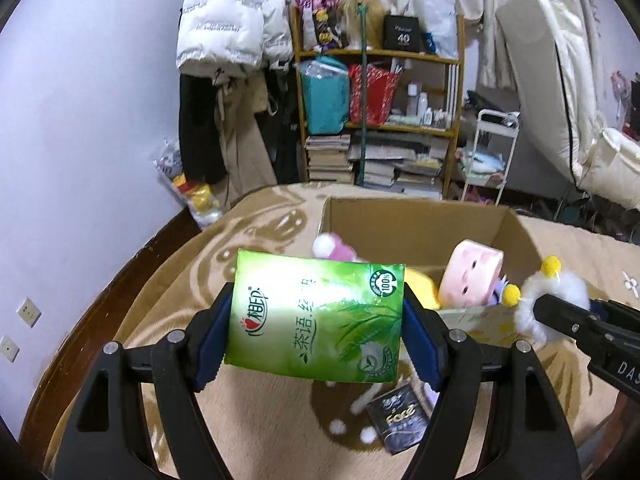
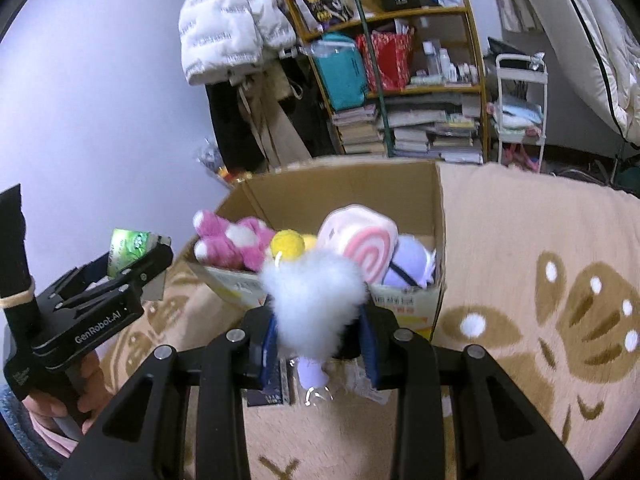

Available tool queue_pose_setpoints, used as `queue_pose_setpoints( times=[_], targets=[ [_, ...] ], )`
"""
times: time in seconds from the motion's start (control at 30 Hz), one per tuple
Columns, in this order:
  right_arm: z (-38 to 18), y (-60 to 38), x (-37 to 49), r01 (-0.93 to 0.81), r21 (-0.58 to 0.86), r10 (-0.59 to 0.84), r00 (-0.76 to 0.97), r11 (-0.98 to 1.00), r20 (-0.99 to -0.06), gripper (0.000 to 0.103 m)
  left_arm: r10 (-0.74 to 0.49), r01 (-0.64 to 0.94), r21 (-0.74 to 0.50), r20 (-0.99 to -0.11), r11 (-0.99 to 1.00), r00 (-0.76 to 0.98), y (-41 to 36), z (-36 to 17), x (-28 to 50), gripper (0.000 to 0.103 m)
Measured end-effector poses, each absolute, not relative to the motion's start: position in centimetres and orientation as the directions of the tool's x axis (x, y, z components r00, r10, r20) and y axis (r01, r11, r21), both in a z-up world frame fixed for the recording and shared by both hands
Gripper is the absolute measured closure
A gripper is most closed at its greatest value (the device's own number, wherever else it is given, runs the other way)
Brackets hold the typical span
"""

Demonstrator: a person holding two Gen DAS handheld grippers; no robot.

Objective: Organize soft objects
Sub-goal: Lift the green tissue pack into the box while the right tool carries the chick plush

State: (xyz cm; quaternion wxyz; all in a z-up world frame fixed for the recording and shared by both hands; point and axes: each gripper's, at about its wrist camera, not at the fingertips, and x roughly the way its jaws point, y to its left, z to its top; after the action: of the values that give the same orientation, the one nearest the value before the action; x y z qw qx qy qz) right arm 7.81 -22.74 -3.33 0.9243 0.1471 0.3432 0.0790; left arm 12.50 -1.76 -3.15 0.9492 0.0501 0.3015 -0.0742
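Observation:
My left gripper (image 1: 316,320) is shut on a green tissue pack (image 1: 316,316) and holds it above the patterned blanket, in front of and left of an open cardboard box (image 1: 416,220). My right gripper (image 2: 316,344) is shut on a white fluffy toy (image 2: 312,300) with yellow pompoms, just before the box's near wall (image 2: 404,304). That toy shows at the right of the left wrist view (image 1: 552,292). The left gripper and its pack show at the left of the right wrist view (image 2: 132,252). The box holds a pink plush (image 2: 236,240), a pink swirl cushion (image 2: 360,240) and a lilac plush (image 2: 412,260).
A dark "Face" tissue pack (image 1: 400,420) lies on the beige blanket (image 2: 540,320) under the grippers. Behind the bed stand a cluttered wooden shelf (image 1: 380,80), hanging coats (image 1: 228,20), a white trolley (image 2: 520,112) and a mattress leaning on the wall.

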Motion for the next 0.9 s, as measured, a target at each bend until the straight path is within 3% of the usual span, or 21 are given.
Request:
queue_pose_setpoints(
  times=[0.9],
  targets=[
    [3.3,-24.4,12.2,-0.115,0.254,0.218,0.878,0.96,-0.426,0.067,-0.166,0.242,0.088,-0.506,0.966,0.847,-7.0,-1.6,17.2,0.027]
  ],
)
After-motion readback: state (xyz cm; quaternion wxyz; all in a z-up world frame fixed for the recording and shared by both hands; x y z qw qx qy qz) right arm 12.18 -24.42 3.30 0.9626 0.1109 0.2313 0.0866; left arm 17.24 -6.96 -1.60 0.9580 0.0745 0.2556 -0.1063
